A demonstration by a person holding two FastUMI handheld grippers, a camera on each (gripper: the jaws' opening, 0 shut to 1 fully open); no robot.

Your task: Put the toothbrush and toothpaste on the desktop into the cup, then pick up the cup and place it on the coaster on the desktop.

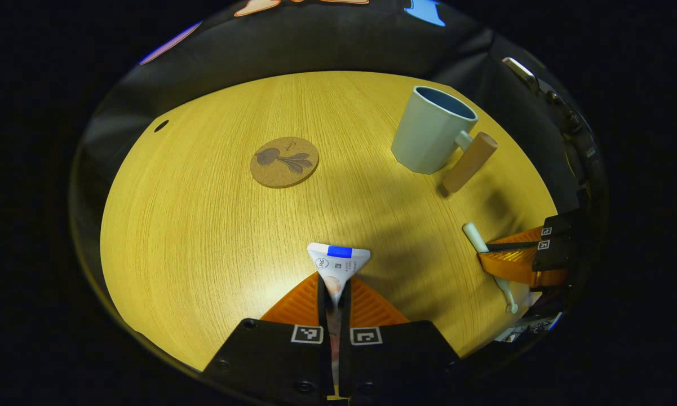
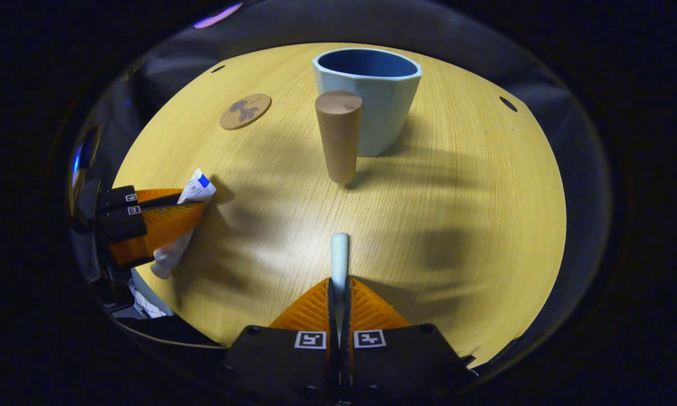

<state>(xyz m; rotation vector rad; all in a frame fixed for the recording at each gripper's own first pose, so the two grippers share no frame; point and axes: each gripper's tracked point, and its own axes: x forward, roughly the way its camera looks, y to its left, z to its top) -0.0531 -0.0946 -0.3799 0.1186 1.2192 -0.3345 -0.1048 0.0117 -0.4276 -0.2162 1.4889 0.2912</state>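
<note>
In the left gripper view, the lower part of the toothpaste (image 1: 338,265) is hidden between the two fingers of the left gripper (image 1: 333,296), which is clenched on the tube. Only the flat crimped end of the tube is seen clearly; it sticks out ahead of the fingertips, so the long axis runs forward along the fingers. In the right gripper view the same tube (image 2: 181,225) is seen from the side, with its crimped end pointing toward the middle of the tabletop (image 2: 462,186) and its cap end low near the table edge. Whether the tube touches the tabletop cannot be told.

In the right gripper view, the toothbrush (image 2: 339,256) is grasped by the right gripper (image 2: 339,299), both fingers pressed on it. Only the plain rounded end of the handle is seen ahead of the fingertips, pointing forward to the cup (image 2: 372,96); the rest is covered by the fingers. In the left gripper view the toothbrush (image 1: 476,237) is seen across the right gripper (image 1: 507,256), one end above the fingers and a thin end below them. The brush head is too small to be made out.

The cup stands upright on the far part of the tabletop, with its wooden handle turned toward the right gripper. Its inside is partly hidden by the rim. The coaster (image 1: 284,162) lies flat, well apart from the cup, to the left of it in both views.
</note>
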